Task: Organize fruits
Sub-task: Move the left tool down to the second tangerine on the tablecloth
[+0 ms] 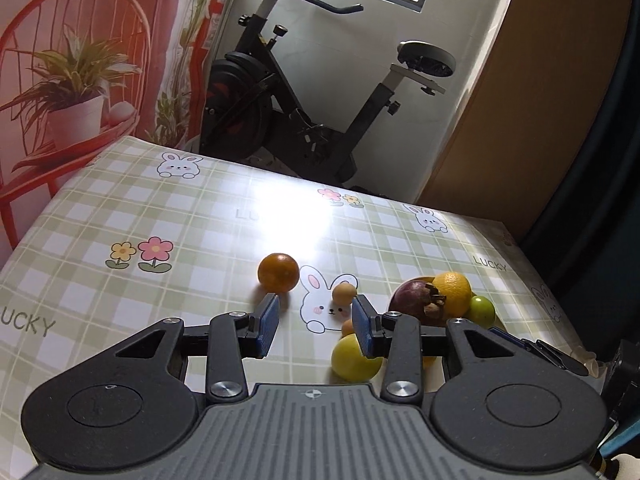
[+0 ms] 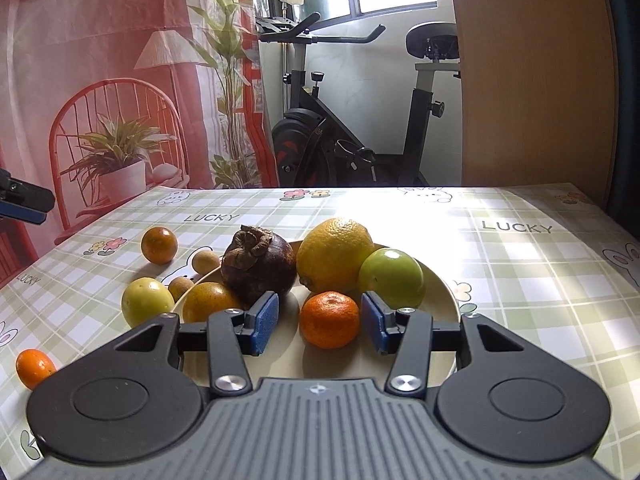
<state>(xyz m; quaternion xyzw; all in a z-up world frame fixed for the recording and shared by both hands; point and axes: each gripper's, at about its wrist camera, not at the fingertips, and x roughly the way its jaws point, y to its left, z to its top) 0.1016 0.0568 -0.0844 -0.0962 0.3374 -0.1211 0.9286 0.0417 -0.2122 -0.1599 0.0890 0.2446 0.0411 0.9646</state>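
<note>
Both tongs gape wide and hold nothing: the right tongs (image 2: 319, 322) flank a small mandarin (image 2: 329, 319) on the cream plate (image 2: 442, 296) without touching it, beside a mangosteen (image 2: 260, 266), while the left tongs (image 1: 314, 320) hover above the counter (image 1: 160, 208) near a loose orange (image 1: 278, 273)

The plate (image 1: 498, 323) is largely hidden behind the right tool (image 1: 560, 354) and piled fruit. The small orange (image 2: 34, 367) is partly covered by the tool body; the left tool (image 2: 24, 200) is cut off by the frame edge.

Ten fruits (image 2: 332, 255), one plate (image 2: 444, 292).
</note>
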